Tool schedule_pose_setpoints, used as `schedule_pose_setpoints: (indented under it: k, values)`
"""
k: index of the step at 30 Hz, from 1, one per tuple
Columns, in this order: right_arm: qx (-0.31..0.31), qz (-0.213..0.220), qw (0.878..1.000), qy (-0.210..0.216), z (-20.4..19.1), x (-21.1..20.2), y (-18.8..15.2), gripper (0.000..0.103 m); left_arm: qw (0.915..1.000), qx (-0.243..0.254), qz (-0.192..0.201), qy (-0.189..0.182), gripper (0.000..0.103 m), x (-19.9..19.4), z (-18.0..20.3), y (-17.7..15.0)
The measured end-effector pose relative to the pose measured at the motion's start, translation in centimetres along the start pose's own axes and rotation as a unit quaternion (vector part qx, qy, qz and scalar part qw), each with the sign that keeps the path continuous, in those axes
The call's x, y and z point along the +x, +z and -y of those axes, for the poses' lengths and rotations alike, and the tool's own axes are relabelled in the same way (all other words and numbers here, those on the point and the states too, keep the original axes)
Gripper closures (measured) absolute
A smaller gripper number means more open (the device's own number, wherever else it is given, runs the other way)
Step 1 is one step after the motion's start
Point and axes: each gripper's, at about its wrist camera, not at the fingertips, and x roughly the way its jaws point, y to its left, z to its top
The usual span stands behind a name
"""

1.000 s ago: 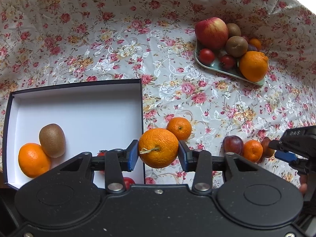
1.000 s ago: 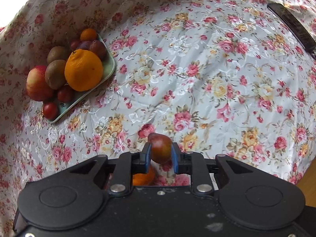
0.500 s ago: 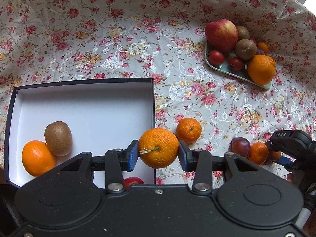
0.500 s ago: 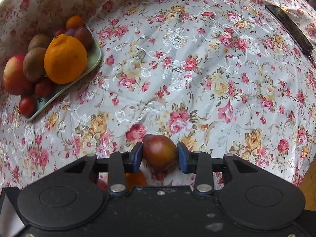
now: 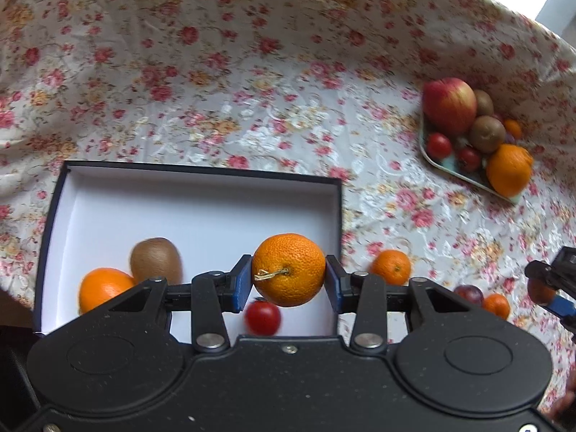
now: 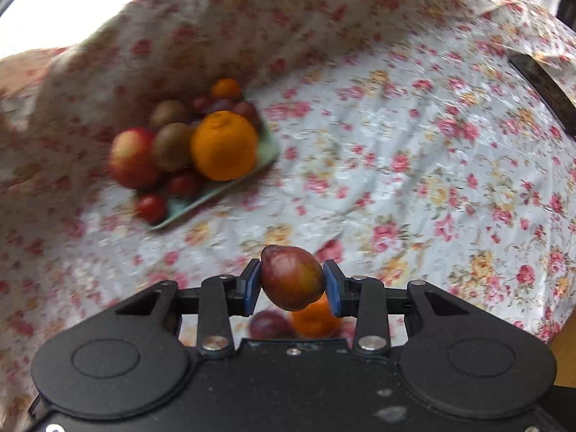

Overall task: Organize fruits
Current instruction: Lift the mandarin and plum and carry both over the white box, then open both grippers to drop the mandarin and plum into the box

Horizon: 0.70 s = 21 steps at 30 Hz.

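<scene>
Since a second ago my left hand-held gripper (image 5: 288, 282) has carried the large stemmed orange (image 5: 288, 269) from beside the box to above the right end of the dark-rimmed white cardboard box (image 5: 201, 194), lower centre of the left view; its blue pads press both sides of the fruit. Inside the box lie a brown kiwi (image 5: 155, 260), a second orange (image 5: 104, 288) at lower left, and a small red tomato (image 5: 262, 316). A little mandarin (image 5: 391, 267) sits on the floral cloth of the counter (image 5: 252, 90) just right of the box. The pale green plate (image 5: 464, 176) of mixed fruit is at upper right. My right hand-held gripper (image 6: 291, 284) is closed on a dark red plum (image 6: 291, 276), low in the centre of the right view, raised above the cloth.
</scene>
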Motion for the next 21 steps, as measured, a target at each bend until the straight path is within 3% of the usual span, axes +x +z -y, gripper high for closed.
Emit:
schedule_pose_setpoints:
  k: [8,16,21]
  values:
    - [-0.099,0.015,0.993,0.065,-5.7,-3.4,-4.9,0.065,0.9986,-0.046,0.01,0.026,0.054,-0.1,-4.6,1.2]
    - [-0.202,-0.011,0.974,0.102,-11.3,-3.9,-11.2,0.065,0.995,-0.08,0.005,0.06,0.054,0.9,-9.1,1.7]
    - [-0.248,-0.006,0.962,0.114,-14.4,-4.3,-14.1,0.065,0.9943,-0.081,-0.003,0.069,0.054,1.5,-10.9,1.5]
